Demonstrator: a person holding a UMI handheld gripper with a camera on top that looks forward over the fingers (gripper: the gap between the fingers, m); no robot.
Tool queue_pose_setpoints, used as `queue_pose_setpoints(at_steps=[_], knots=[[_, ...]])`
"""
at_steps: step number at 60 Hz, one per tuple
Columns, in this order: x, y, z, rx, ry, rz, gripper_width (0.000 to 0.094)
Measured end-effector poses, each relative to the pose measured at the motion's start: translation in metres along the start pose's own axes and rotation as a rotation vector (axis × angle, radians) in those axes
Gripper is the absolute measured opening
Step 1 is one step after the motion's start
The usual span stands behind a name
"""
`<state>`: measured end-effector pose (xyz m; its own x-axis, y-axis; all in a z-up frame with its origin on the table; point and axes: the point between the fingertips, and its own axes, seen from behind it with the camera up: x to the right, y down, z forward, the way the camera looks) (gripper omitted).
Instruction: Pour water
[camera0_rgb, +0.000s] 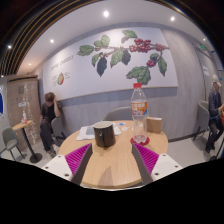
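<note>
A clear plastic water bottle (139, 108) with a red cap and a red-and-white label stands upright on the round wooden table (112, 163), beyond my right finger. A dark cup (104, 134) stands to its left, beyond the gap between my fingers. My gripper (112, 160) is open and empty, low over the near part of the table. Its magenta pads (78, 157) spread wide at either side. Both the bottle and the cup are well ahead of the fingertips.
A small brown box (154, 125) sits right of the bottle and white papers (88, 131) lie left of the cup. A person (48, 112) sits at a table to the left, another person (216, 105) at the right. A wall with a leaf mural (125, 55) is behind.
</note>
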<state>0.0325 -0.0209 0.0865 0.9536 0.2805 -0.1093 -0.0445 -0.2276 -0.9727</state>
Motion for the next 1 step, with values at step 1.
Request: queue_pose_setpoints(at_steps=[1], knots=[[-0.0008, 0.0008, -0.0017, -0.003, -0.007, 0.004, 0.0849]])
